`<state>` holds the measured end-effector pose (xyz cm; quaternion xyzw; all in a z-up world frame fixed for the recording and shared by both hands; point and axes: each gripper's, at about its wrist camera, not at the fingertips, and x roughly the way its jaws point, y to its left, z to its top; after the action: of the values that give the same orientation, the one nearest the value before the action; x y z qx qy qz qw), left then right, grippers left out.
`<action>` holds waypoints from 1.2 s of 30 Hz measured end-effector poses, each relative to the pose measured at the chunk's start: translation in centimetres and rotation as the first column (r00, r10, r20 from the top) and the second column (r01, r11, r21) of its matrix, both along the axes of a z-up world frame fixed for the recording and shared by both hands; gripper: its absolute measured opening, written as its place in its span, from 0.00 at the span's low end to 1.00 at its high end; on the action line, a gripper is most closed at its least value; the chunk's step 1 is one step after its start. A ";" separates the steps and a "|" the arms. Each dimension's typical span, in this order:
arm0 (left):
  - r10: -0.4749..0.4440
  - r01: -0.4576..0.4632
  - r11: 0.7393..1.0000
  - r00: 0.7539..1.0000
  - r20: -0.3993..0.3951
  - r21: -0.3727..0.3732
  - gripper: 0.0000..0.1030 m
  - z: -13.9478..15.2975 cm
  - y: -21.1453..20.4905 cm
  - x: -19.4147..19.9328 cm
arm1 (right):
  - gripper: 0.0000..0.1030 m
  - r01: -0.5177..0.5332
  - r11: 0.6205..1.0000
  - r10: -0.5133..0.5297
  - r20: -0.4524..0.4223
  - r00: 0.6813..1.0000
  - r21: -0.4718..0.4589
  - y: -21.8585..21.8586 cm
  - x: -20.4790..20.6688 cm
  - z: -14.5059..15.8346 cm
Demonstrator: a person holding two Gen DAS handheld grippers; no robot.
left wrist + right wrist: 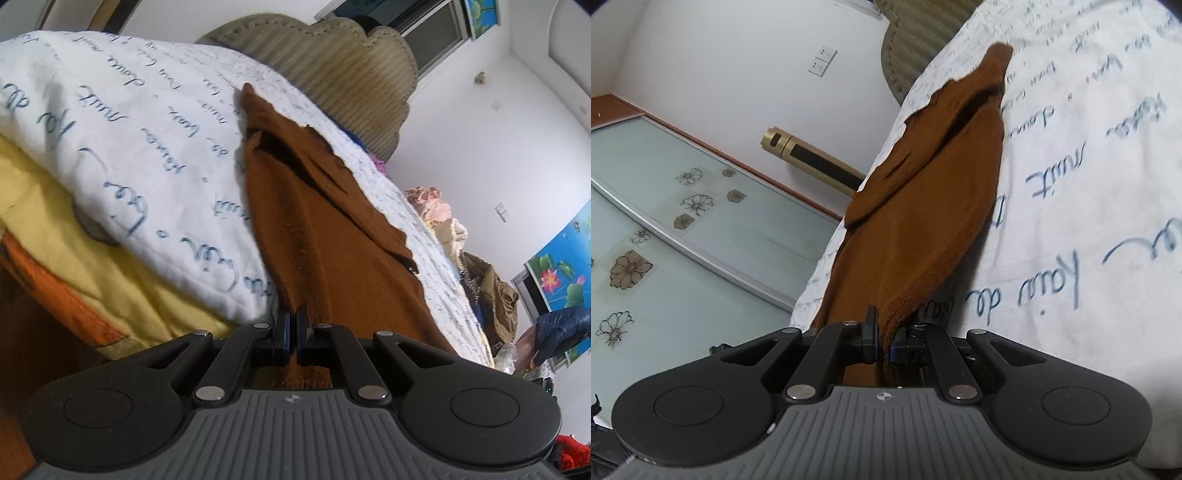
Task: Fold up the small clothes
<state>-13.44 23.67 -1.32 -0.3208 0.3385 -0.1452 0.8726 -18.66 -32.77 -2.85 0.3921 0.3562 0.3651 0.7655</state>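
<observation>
A brown knit garment (317, 221) lies stretched across a white bed sheet printed with blue script (122, 122). My left gripper (293, 334) is shut on the garment's near edge, and the cloth runs away from the pads up the bed. In the right wrist view the same brown garment (923, 206) reaches from the pads to a pointed far end. My right gripper (884, 341) is shut on a fold of its near edge. A dark gloved hand (561, 328) shows at the right edge of the left wrist view.
A tufted beige headboard (332, 55) stands at the far end of the bed. A pile of other clothes (480, 258) lies along the bed's right side. Yellow and orange bedding (74, 258) hangs at the left. A gold cylinder (812, 162) and a flowered glass door (683, 221) stand beside the bed.
</observation>
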 end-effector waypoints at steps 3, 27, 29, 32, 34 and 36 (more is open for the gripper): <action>-0.028 0.028 1.000 1.000 0.009 0.012 0.03 -0.3 0.2 -0.3 | 0.13 -0.005 0.998 0.005 -0.003 1.000 -0.067 0.2 0.3 -0.1; -0.163 0.155 0.984 0.981 0.108 0.083 0.75 0.2 -2.8 -2.7 | 0.44 -0.071 0.997 0.071 -0.011 0.997 -0.027 -0.1 -0.4 -1.3; -0.163 0.152 0.982 0.982 0.093 0.115 0.75 0.2 -3.0 -2.7 | 0.44 -0.072 0.997 0.072 -0.011 0.997 -0.027 -0.3 -0.4 -1.4; -0.172 0.163 0.981 0.982 0.074 0.108 0.71 -0.2 -3.1 -2.4 | 0.44 -0.069 0.997 0.069 -0.010 0.998 -0.019 -0.6 -0.4 -1.6; -0.192 0.186 0.978 0.980 0.058 0.091 0.40 -0.7 -3.1 -2.2 | 0.44 -0.066 0.998 0.065 -0.011 0.998 -0.014 -0.6 -0.4 -1.7; -0.212 0.207 0.974 0.976 0.043 0.087 0.28 -1.1 -3.3 -2.0 | 0.44 -0.064 0.998 0.064 -0.010 0.998 -0.011 -0.8 -0.5 -1.8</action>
<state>-15.45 20.33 -2.43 -0.2434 0.3532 -0.2308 0.8734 -19.15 -33.53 -4.68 0.3780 0.3743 0.3857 0.7538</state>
